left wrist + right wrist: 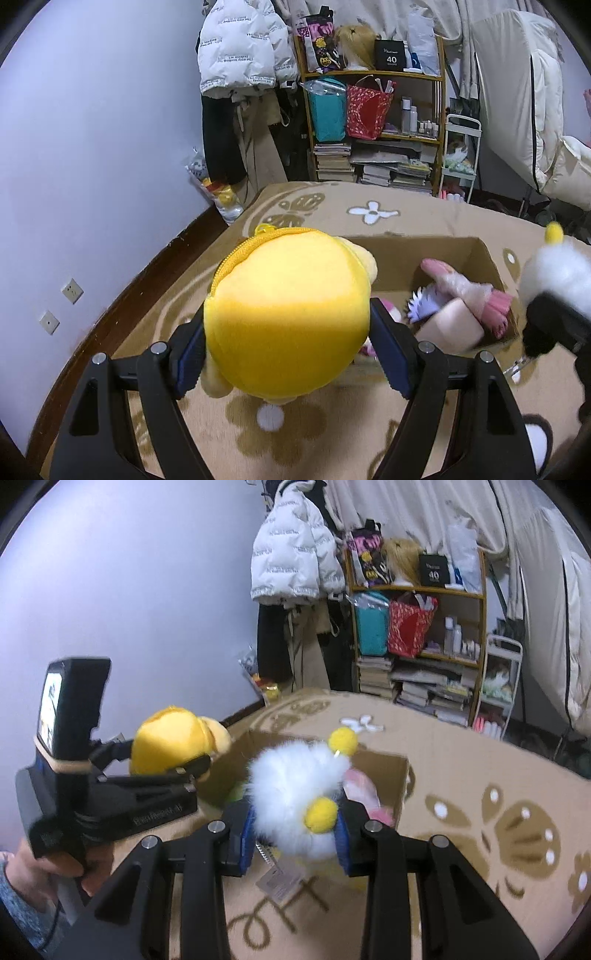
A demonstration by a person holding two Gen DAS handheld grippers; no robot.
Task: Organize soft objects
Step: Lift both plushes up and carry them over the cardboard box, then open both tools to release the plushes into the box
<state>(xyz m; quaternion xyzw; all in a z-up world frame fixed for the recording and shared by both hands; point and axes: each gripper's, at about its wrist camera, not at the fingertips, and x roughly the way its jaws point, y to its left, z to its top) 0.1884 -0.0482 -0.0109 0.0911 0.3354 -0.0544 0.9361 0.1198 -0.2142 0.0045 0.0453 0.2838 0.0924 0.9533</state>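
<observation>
My left gripper is shut on a round yellow plush toy with a zipper, held in the air over the near left corner of an open cardboard box. In the right wrist view the same yellow plush shows at the left, clamped in that gripper. My right gripper is shut on a fluffy white plush with yellow pompoms, lifted above the box. A paper tag hangs under it. Inside the box lie pink and purple soft toys.
The box stands on a tan blanket with flower patterns. A hand holds the left gripper's handle. Behind the bed stand a wooden shelf with bags and books, hanging coats and a white cart.
</observation>
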